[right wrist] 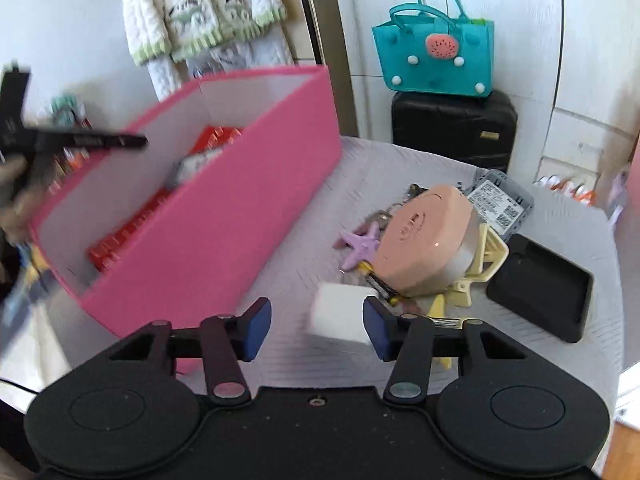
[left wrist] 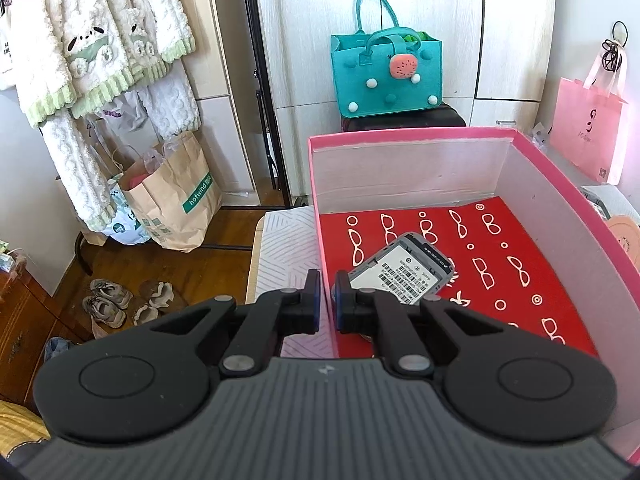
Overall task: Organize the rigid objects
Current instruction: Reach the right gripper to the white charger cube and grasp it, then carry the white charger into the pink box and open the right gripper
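My left gripper is shut on the left wall of the pink box. Inside, a grey battery pack lies label up on the red lining. The right wrist view shows the same box on the white table, with the left gripper at its rim. My right gripper is open low over the table, with a white block between its fingers, close to the right pad. Beyond it lie an AA battery, a purple starfish and a peach round case.
A second grey pack, a yellow plastic piece and a black tray lie right of the pile. A teal bag sits on a black suitcase behind the table. Paper bags and shoes are on the floor at left.
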